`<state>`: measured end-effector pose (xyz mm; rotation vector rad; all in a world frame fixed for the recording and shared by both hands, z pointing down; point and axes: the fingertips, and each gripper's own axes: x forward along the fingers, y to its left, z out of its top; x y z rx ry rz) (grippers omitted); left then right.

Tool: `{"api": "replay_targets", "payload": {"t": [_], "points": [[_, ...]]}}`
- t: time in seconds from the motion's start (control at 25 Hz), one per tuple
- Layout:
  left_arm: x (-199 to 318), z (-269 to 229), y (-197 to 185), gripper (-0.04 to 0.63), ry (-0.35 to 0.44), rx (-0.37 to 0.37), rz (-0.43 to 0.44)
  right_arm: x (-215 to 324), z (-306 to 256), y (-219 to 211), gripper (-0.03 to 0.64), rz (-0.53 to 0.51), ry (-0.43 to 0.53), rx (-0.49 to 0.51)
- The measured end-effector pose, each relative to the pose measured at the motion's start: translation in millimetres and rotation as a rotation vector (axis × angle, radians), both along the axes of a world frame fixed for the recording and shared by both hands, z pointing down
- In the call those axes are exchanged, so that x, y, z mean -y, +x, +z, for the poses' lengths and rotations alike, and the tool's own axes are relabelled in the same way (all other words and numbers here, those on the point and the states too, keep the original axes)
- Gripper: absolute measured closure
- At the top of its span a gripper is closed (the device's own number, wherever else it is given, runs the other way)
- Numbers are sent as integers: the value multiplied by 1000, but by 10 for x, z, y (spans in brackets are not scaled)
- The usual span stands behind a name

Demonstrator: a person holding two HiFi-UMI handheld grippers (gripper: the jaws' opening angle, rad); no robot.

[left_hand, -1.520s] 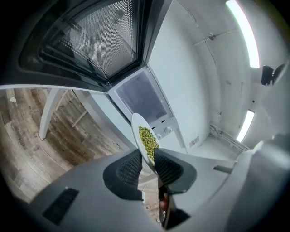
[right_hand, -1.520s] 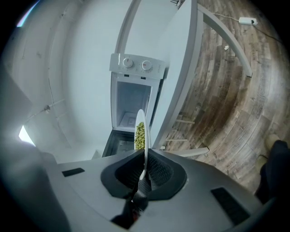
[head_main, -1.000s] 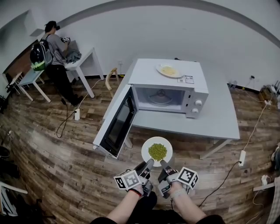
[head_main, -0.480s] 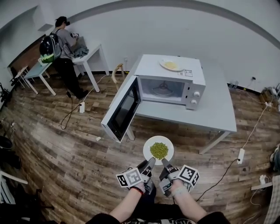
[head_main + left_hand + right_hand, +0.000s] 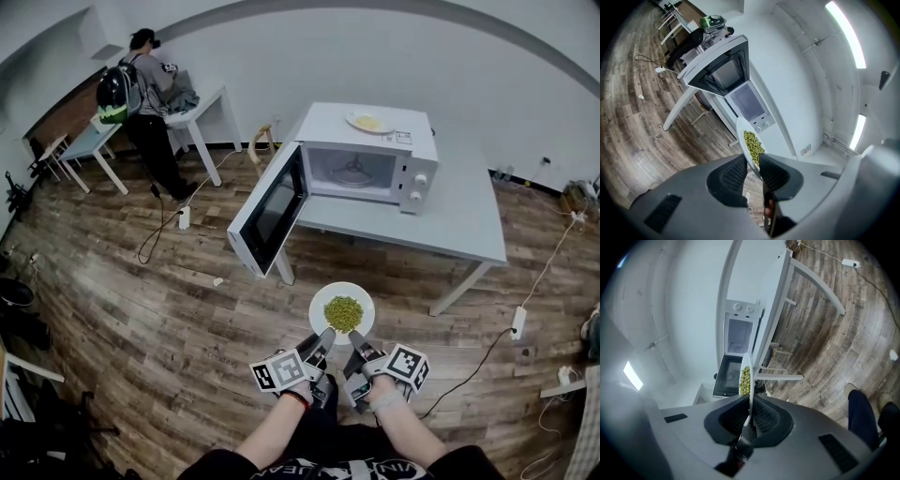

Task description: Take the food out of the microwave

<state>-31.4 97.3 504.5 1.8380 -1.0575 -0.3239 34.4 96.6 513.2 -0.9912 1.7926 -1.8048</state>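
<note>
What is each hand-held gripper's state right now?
Left hand-held gripper: closed on the rim of the plate of green food.
Right hand-held gripper: closed on the same plate's rim.

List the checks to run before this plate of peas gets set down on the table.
1. Left gripper shut on plate rim: ok.
2. Right gripper shut on same rim: ok.
3. Peas heaped mid-plate, none at rim: ok.
4. Plate clear of microwave: ok.
5. Bare table space right of microwave: ok.
6. Microwave door closed: not ok, stands open.
</note>
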Motion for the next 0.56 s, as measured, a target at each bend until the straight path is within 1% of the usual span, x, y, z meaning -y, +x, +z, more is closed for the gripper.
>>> {"api": "replay_targets", "payload": {"t": [0.32,0.56], "points": [[-365,-9,69,515,3,-8,8,-378,-16,62,577,17,-13,15],[-694,56,87,515,-19,-17,10,-698,56,87,577,23,-31,19]]}}
